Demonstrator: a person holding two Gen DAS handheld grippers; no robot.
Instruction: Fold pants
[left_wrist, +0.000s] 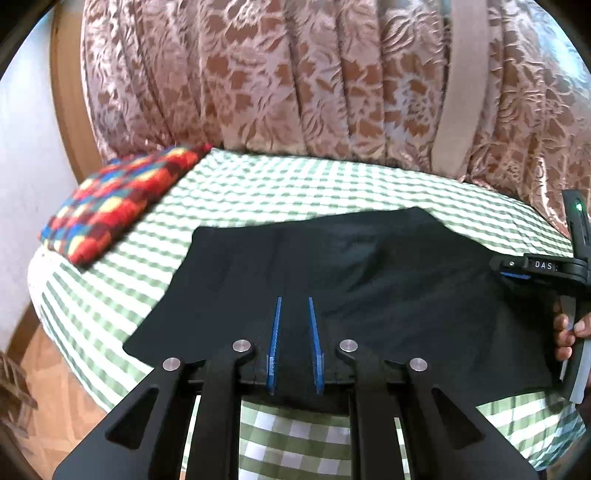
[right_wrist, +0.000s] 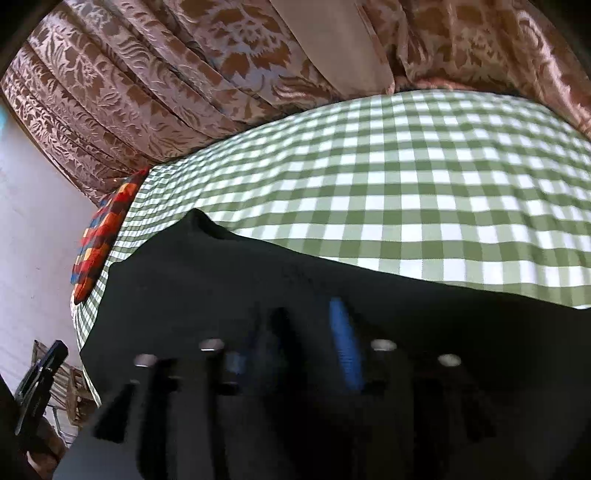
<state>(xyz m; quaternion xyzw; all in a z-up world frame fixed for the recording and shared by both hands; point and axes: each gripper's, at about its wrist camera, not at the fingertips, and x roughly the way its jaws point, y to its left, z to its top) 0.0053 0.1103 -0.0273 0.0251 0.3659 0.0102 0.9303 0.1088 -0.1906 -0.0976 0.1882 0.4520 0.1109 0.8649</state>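
Note:
Black pants (left_wrist: 332, 280) lie spread on a green-and-white checked bedsheet (left_wrist: 258, 184). My left gripper (left_wrist: 294, 301) sits over their near edge, its blue fingers a narrow gap apart with black cloth between them. My right gripper (left_wrist: 517, 271) shows at the right edge of the left wrist view, held by a hand, down on the pants' right side. In the right wrist view the pants (right_wrist: 221, 280) fill the lower half and the right gripper (right_wrist: 314, 317) is blurred, with black cloth over one finger.
A multicoloured cushion (left_wrist: 118, 206) lies at the bed's far left, also in the right wrist view (right_wrist: 103, 236). Patterned brown curtains (left_wrist: 295, 74) hang behind the bed. A wall and wooden floor (left_wrist: 48, 387) are to the left.

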